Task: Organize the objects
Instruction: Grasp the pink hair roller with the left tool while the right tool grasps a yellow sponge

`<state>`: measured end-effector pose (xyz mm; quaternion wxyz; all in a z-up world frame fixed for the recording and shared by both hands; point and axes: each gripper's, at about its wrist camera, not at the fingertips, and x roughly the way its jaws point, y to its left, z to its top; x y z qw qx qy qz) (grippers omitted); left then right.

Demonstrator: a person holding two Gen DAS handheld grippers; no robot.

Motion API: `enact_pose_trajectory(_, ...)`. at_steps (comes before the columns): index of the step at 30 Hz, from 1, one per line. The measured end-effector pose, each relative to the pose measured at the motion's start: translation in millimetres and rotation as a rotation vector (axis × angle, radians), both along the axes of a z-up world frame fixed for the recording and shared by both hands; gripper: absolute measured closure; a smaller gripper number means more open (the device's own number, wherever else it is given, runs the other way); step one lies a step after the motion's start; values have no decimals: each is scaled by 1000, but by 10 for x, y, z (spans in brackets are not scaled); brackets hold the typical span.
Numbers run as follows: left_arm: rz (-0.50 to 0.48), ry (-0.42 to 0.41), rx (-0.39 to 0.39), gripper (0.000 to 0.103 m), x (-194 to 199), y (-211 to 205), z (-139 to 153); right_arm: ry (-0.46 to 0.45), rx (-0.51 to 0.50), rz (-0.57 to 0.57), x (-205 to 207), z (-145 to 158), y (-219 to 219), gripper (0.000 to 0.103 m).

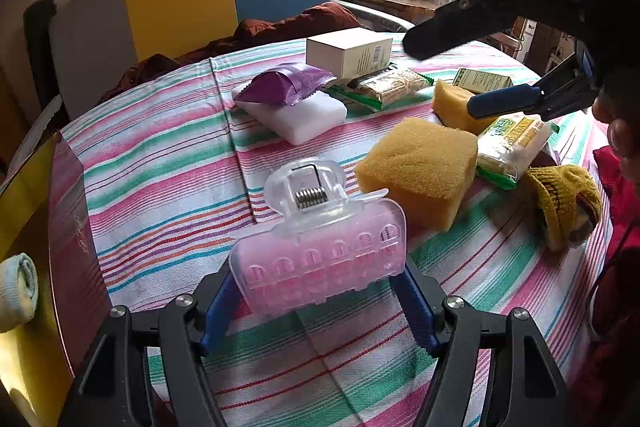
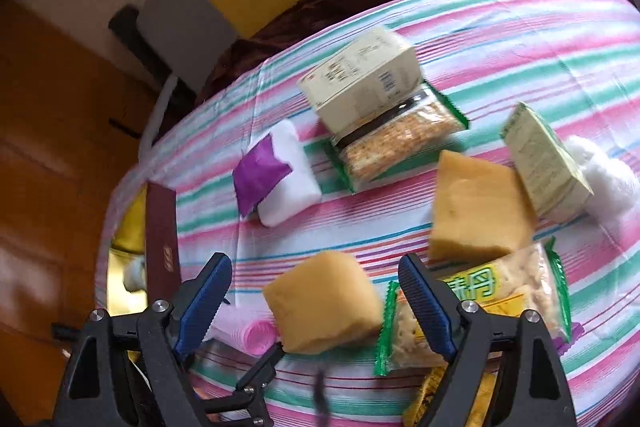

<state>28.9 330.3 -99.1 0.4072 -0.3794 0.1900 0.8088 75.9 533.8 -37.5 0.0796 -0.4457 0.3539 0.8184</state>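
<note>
My left gripper (image 1: 318, 287) is shut on a clear pink hair claw clip (image 1: 320, 251), held just above the striped tablecloth (image 1: 168, 167); the clip also shows as a pink blur (image 2: 256, 337) in the right wrist view. My right gripper (image 2: 314, 291) is open and empty, hovering above a yellow sponge (image 2: 324, 307) and a cracker packet (image 2: 480, 307). In the left wrist view the right gripper (image 1: 500, 103) hangs over the far right items. The near sponge (image 1: 420, 167) lies right of the clip. A second sponge (image 1: 452, 103) lies behind it.
A maroon and gold box (image 1: 68, 227) stands at the table's left edge with a rolled sock (image 1: 16, 291) inside. A purple packet (image 1: 280, 83) lies on a white block (image 1: 304, 119). A cream carton (image 1: 348, 51), a green cracker packet (image 1: 384, 87) and a mustard knit item (image 1: 564, 203) lie around.
</note>
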Motion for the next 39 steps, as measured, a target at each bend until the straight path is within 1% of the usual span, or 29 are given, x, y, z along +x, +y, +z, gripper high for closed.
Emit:
enact_pose_trajectory(4, 0, 0, 0, 31, 0, -1, 0, 3, 21, 57, -38, 18, -87, 16)
enact_pose_trajectory(5, 0, 0, 0, 31, 0, -2, 0, -8, 36, 77, -73, 2, -132, 16)
enact_pose_trajectory(12, -1, 0, 2, 31, -14, 9, -1, -112, 138, 180, -194, -107, -416, 16)
enact_pose_trajectory(14, -4, -1, 2, 31, -14, 9, -2, -151, 168, 192, -203, -158, -444, 16)
enact_pose_trajectory(17, -4, -1, 2, 31, -14, 9, -3, -195, 187, 204, -219, -239, -445, 17)
enact_pose_trajectory(18, -4, -1, 3, 31, -15, 10, -2, -207, 195, 210, -226, -264, -444, 21)
enact_pose_trajectory(19, -4, -1, 3, 31, -15, 11, -2, -220, 207, 212, -235, -288, -448, 29)
enact_pose_trajectory(20, -4, -1, 3, 31, -15, 10, -2, -234, 223, 211, -244, -310, -444, 34)
enact_pose_trajectory(22, -4, -1, 4, 31, -15, 10, -2, -219, 231, 199, -238, -294, -402, 38)
enact_pose_trajectory(26, -4, -1, 6, 32, -21, 23, 7, -121, 200, 134, -192, -165, -195, 39)
enact_pose_trajectory(31, -9, -14, 11, 31, -37, 18, 31, -93, 167, 113, -173, -142, -139, 39)
enact_pose_trajectory(32, -12, -23, 14, 31, -42, 8, 37, -89, 165, 101, -159, -134, -116, 39)
enact_pose_trajectory(34, -3, -69, 22, 24, -86, 9, 84, -71, 155, 69, -144, -108, -93, 39)
enact_pose_trajectory(35, 10, -95, 33, 24, -110, 13, 129, -52, 141, 50, -120, -86, -54, 39)
enact_pose_trajectory(37, 24, -80, 40, 23, -125, 45, 222, -8, 116, 9, -71, -13, 15, 39)
enact_pose_trajectory(39, 30, -45, 14, 20, -174, 137, 301, 24, 93, -12, -44, 35, 55, 39)
